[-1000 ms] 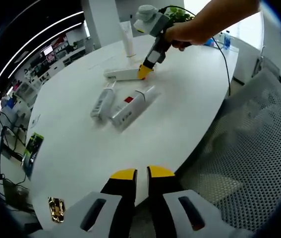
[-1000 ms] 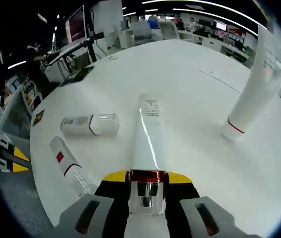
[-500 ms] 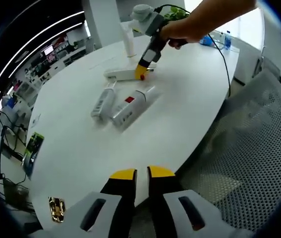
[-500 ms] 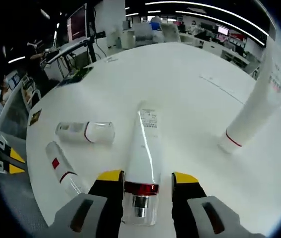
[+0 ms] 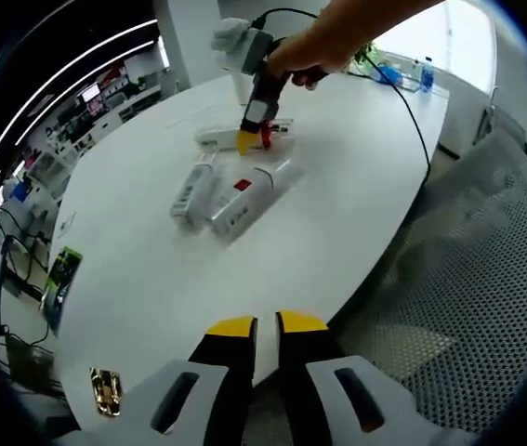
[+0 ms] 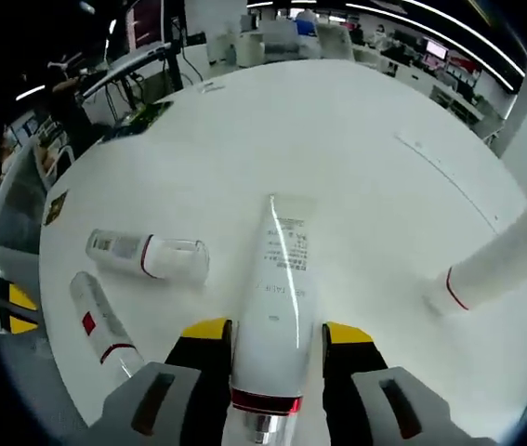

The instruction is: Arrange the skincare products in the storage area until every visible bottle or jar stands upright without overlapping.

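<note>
On the round white table [image 5: 151, 279], a white tube with a red band [image 6: 277, 307] lies flat. My right gripper [image 6: 275, 336] is open, one jaw on each side of the tube just above the band. In the left gripper view a hand holds this gripper [image 5: 249, 139] over the same tube [image 5: 217, 137]. A short white bottle [image 6: 147, 257] and a slim bottle with a red mark [image 6: 96, 321] lie on their sides nearby, the pair [image 5: 193, 190] [image 5: 244, 200] side by side. Another white tube [image 6: 505, 260] stands upright. My left gripper [image 5: 256, 325] is shut, holding nothing, off the table's near edge.
A grey mesh chair [image 5: 467, 279] stands at the table's right side. A green box [image 5: 61, 274] and a small gold object [image 5: 105, 390] lie near the table's left edge. A black cable [image 5: 412, 102] runs across the far side past blue-capped bottles [image 5: 421, 74].
My right gripper let go of the tube's cap end, opened, and slid forward so its jaws flank the tube's body. My left gripper has stayed where it was.
</note>
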`<action>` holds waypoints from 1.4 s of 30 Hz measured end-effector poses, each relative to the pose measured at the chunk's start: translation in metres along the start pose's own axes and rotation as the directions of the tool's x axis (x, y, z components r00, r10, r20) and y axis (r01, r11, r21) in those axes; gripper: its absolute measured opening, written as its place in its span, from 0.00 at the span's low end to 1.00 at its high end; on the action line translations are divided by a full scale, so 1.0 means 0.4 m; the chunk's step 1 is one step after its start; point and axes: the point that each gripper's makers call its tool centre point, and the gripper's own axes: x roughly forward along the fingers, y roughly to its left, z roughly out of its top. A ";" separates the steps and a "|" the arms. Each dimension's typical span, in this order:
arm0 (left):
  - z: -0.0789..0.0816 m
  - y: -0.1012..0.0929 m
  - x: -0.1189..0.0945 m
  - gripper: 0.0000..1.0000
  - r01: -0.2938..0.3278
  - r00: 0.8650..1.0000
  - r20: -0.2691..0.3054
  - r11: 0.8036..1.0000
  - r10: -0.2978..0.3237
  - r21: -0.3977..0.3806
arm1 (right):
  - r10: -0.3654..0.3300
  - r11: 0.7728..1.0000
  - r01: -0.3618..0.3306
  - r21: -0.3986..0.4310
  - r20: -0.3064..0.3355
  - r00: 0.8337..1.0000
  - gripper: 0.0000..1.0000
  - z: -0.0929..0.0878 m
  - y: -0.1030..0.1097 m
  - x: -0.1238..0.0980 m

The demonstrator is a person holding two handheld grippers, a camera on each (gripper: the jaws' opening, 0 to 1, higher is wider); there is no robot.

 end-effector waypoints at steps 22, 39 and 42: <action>0.000 -0.005 0.000 0.03 0.005 1.000 0.000 1.000 -0.005 0.003 | 0.186 0.894 -0.218 0.392 0.117 0.976 0.21 0.045 0.030 -0.030; -0.001 -0.001 0.002 0.06 0.002 1.000 -0.003 1.000 -0.002 0.003 | 0.276 0.521 -0.455 0.722 0.362 0.890 0.21 0.076 0.022 -0.065; -0.001 0.000 0.003 0.06 0.003 1.000 -0.002 1.000 -0.003 0.003 | 0.269 0.424 -0.494 0.759 0.415 0.869 0.21 0.073 0.018 -0.068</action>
